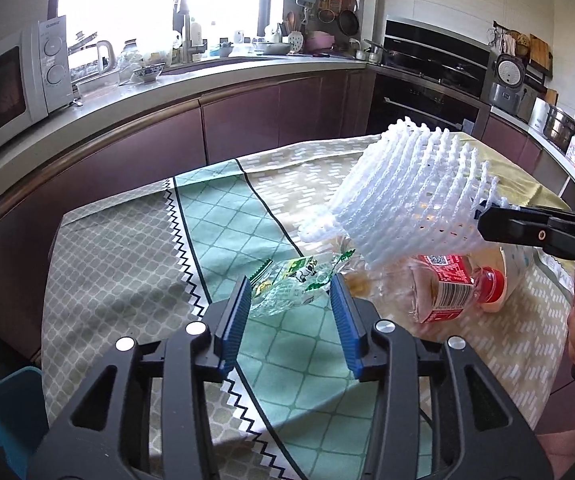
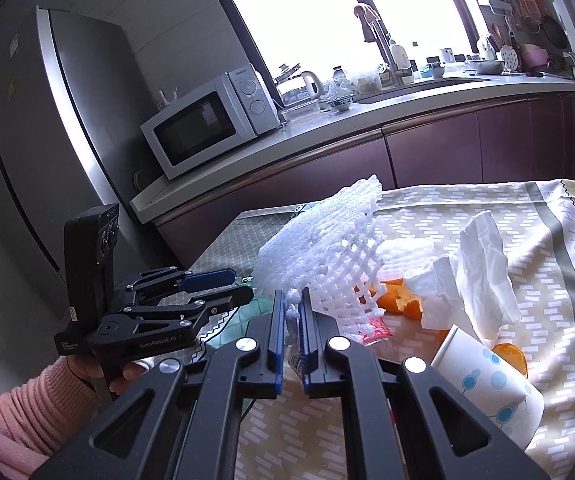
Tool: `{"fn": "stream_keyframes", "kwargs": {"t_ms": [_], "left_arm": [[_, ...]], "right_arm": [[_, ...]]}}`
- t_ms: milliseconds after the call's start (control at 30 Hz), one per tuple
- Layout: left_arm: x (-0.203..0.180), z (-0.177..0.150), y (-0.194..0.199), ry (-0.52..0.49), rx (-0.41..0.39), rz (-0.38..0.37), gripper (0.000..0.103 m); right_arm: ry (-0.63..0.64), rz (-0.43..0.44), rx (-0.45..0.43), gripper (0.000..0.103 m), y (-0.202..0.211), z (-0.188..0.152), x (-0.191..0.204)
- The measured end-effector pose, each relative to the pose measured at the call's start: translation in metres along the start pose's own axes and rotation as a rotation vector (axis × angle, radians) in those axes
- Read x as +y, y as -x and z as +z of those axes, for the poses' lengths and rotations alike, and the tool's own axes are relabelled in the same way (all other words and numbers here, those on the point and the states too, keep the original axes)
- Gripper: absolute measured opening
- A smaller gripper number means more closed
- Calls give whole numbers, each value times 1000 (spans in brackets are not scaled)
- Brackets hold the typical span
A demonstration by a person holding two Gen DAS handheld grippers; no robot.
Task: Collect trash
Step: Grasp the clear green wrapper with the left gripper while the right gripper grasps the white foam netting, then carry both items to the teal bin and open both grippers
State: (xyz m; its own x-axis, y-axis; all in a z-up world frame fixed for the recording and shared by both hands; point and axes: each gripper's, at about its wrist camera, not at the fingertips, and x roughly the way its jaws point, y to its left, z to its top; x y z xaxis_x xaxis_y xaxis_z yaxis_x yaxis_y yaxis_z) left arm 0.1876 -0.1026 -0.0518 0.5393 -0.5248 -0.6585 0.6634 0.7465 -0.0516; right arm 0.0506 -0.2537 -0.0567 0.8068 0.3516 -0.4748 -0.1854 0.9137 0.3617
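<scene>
While foam net (image 2: 327, 256) pinched, blue bin (image 1: 15, 416) contents hidden

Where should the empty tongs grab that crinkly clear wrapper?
Pinch the wrapper across its crumpled middle, coming straight ahead from the near side. It lies flat on the tablecloth, already between the left tongs' open fingers, so closing there likely catches it. The bottle crowds its right end, and the right tongs hold the foam net.

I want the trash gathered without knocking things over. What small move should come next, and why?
Probably close the left tongs on the clear wrapper: it lies between their open fingers on the tablecloth, while the right tongs already grip the foam net.
</scene>
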Motion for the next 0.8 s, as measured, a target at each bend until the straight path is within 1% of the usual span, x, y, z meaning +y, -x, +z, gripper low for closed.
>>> {"fn": "stream_keyframes", "kwargs": {"t_ms": [33,100,133,167,267,367,500,600,800], "left_arm": [[-2,0,-2,-8,9,-5,35],[-5,-1,-6,-19,20,-7,18],[-7,-1,-8,-23,29,-6,14],[-7,-2,-10,-24,31,-10,11],[-9,-3,-9,-23,20,-7,6],[-7,-4,-4,-3,5,-9,4],[-2,-6,12,30,-26,-1,3],[8,-9,32,68,-58,10,3],[31,-19,81,125,-109,60,3]], "right_arm": [[-2,1,1,6,0,0,0],[-7,7,3,6,-1,0,-1],[-10,9,4,6,-2,0,-2],[-12,10,5,6,-3,0,-2],[-12,15,5,6,-3,0,-2],[-10,19,4,6,-3,1,-1],[-4,29,-3,6,-3,3,2],[5,39,-9,6,-2,4,6],[38,88,-21,6,-4,10,26]]}}
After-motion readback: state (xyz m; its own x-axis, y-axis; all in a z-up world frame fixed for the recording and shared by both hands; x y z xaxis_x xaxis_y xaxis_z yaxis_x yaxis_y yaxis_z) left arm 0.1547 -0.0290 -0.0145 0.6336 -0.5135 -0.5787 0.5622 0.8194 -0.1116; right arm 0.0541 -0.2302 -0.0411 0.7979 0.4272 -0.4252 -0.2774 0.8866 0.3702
